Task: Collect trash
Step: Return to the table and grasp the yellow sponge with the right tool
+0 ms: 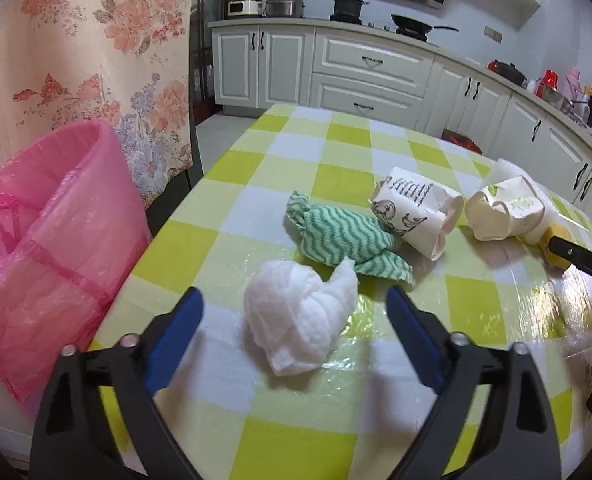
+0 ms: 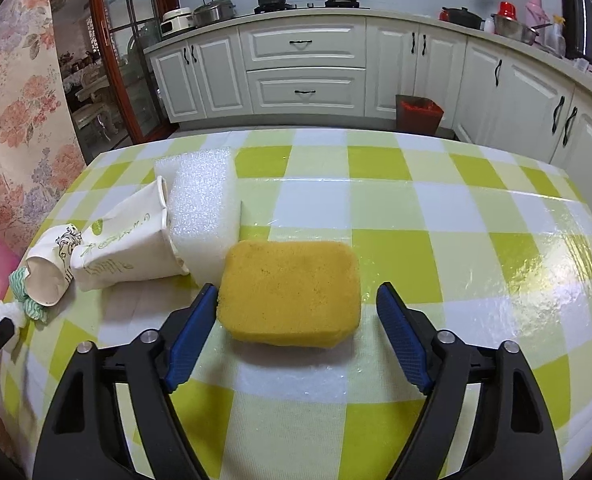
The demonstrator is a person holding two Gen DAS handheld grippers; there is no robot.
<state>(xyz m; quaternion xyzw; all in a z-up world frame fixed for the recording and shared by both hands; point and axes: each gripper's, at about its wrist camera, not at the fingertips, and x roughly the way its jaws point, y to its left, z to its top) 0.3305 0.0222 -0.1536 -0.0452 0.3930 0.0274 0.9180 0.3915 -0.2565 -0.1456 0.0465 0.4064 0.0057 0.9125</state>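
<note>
Here, left gripper [image 1: 294, 334] spread wide, blue pads either side of a crumpled white tissue wad [image 1: 298, 316] at lower centre, touching neither pad. Just behind: green-and-white zigzag cloth [image 1: 342, 236], then two crushed white paper cups [image 1: 414, 214] toward the right. Pink plastic-lined bin [image 1: 52, 232] at far left, off the checked yellow-green tablecloth [image 1: 336, 140]. Right gripper [image 2: 296, 334] likewise released, flanking a yellow rectangular sponge [image 2: 290, 290]; left pad nearly touching. White foam block [image 2: 202, 204] behind.
</note>
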